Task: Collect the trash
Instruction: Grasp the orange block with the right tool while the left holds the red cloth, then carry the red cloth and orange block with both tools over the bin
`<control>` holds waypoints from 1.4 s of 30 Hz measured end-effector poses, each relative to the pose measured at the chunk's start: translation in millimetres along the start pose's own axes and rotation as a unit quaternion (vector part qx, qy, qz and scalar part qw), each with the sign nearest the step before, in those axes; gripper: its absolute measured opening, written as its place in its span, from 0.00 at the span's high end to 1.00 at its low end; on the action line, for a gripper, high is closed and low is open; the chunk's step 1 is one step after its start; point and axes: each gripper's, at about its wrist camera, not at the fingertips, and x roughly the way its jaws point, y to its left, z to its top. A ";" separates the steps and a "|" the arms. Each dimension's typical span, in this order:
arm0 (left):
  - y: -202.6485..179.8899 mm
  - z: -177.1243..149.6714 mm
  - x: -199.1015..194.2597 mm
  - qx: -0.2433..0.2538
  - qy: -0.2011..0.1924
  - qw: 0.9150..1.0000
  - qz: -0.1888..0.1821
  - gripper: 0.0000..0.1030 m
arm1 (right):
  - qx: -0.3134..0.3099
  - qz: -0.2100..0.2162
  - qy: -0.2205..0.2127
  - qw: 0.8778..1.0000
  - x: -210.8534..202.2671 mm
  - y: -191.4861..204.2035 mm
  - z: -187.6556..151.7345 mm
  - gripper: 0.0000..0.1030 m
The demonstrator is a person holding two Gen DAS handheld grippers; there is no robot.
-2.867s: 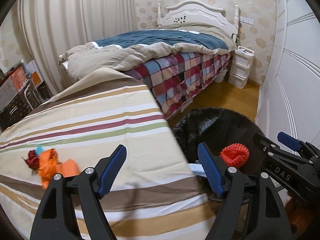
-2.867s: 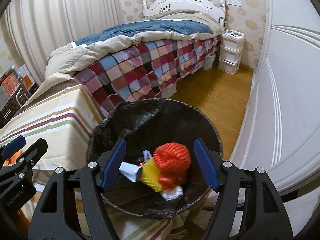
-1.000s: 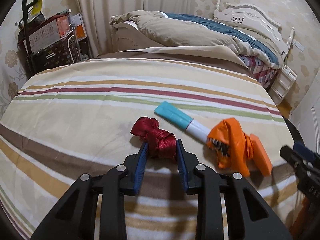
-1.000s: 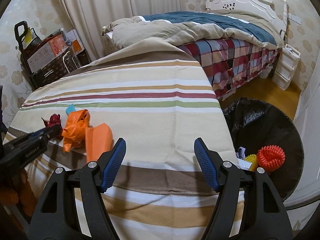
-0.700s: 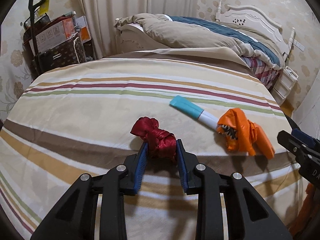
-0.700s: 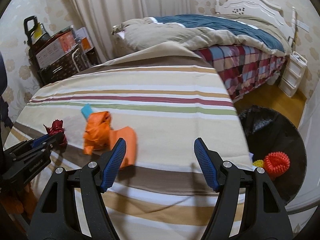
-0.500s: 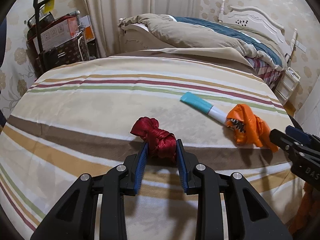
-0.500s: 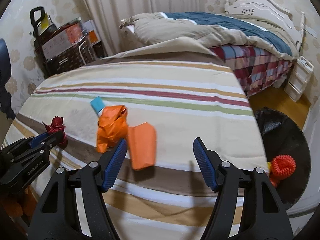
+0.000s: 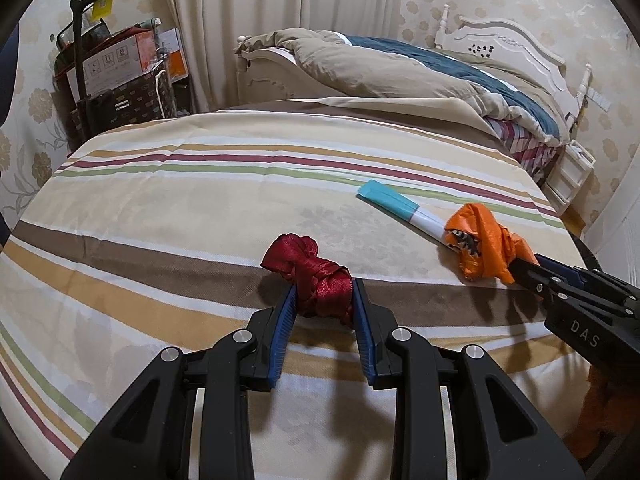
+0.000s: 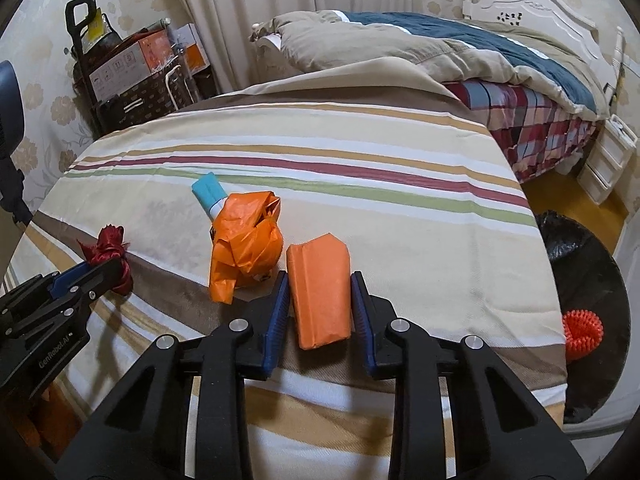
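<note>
The left hand-held gripper stays clamped on the knotted red ribbon, as half a second ago. The right hand-held gripper, wide then, has narrowed around the folded orange packet on the striped tabletop; contact looks close but uncertain. Both pieces seem nearly ready for the black-lined trash bin, well apart at the right.

A worktop draped in a cream cloth with brown, maroon and green stripes fills the foreground. Behind it stands a white-framed bed under a rumpled beige and teal duvet. A trolley of cardboard boxes sits beside pale curtains
</note>
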 end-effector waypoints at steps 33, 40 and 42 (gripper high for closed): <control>-168.0 4.4 -46.7 0.107 -0.055 0.987 -0.110 0.70 | 0.100 -0.084 -0.079 0.988 -91.5 -131.5 -38.9 0.71; -214.6 10.2 -34.3 0.138 -0.060 0.981 -0.125 0.70 | 0.129 -0.113 -0.087 0.981 -98.3 -176.0 -42.5 0.71; -228.3 10.9 -28.6 0.148 -0.059 0.979 -0.130 0.70 | 0.138 -0.119 -0.087 0.979 -97.7 -188.7 -43.8 0.71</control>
